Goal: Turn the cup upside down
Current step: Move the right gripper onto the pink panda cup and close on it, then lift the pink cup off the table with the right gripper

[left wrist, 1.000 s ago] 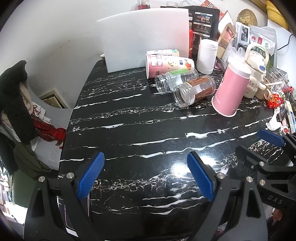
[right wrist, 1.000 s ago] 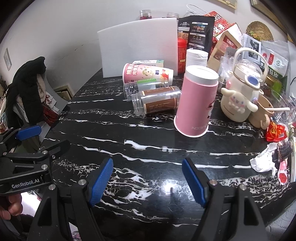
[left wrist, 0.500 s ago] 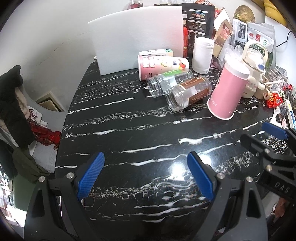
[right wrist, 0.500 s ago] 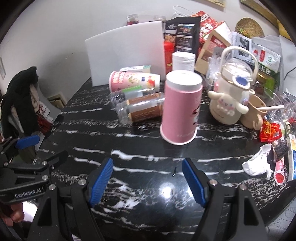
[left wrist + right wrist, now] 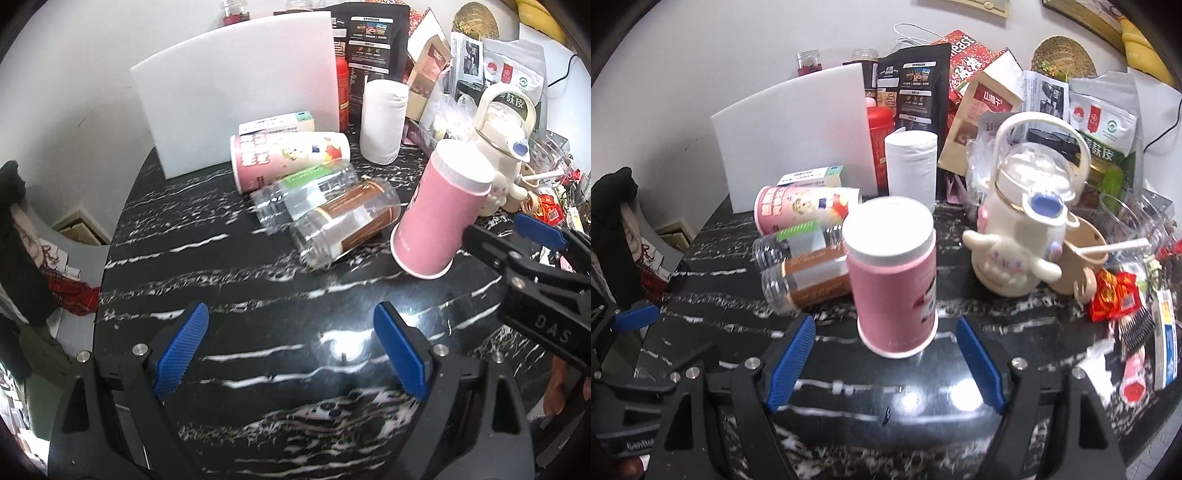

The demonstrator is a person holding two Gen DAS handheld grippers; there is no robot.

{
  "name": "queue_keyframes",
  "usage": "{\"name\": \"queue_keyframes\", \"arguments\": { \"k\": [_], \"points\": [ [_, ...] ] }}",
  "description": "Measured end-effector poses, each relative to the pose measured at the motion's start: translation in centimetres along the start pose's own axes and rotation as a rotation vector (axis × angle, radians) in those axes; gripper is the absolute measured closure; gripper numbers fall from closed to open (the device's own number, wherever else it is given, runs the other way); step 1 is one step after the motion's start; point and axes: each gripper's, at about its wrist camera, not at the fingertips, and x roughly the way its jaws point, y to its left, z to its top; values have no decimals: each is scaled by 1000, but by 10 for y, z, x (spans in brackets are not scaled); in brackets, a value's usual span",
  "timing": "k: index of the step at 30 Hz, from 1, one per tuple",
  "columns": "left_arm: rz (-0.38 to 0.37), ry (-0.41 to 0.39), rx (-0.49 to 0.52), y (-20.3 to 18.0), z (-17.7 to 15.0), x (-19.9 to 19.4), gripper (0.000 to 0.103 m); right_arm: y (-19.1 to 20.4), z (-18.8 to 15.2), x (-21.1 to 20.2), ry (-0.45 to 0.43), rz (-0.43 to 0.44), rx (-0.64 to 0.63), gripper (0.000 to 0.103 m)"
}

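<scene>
A pink cup [image 5: 895, 280] with a white end on top stands on the black marble table [image 5: 923, 398], its wider rim down; it also shows in the left wrist view [image 5: 439, 214]. My right gripper [image 5: 886, 360] is open, its blue pads level with the cup's base and apart from it on either side. In the left wrist view the right gripper's fingers [image 5: 532, 240] reach in from the right beside the cup. My left gripper [image 5: 291, 350] is open and empty over bare table, nearer than the cup.
Two clear bottles [image 5: 805, 284] and a pink printed can [image 5: 805, 210] lie on their sides left of the cup. A white character kettle [image 5: 1019, 236], a beige mug [image 5: 1082, 262], a paper roll [image 5: 910, 162], a white board [image 5: 798, 133] and snack bags crowd the back and right.
Both grippers have moved forward toward the cup. The right gripper now has its open fingers on either side of the cup's base. The cup has not moved.
</scene>
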Motion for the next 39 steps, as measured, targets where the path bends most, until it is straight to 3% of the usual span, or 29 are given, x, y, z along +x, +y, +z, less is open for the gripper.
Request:
{"name": "queue_keyframes", "arguments": {
  "k": [16,19,33,39],
  "points": [
    [9,13,-13,2,27,25,12,-4,41,52,27,41,-10,24],
    [7,13,-11,3,25,25,12,-9,40,47,-8,77,19,34],
    [-2,2,-16,4,-9,-3,12,-12,-16,-11,-113,98,51,35],
    [2,-31,-40,15,-25,-26,12,3,-15,-38,-158,114,-1,35]
  ]
}}
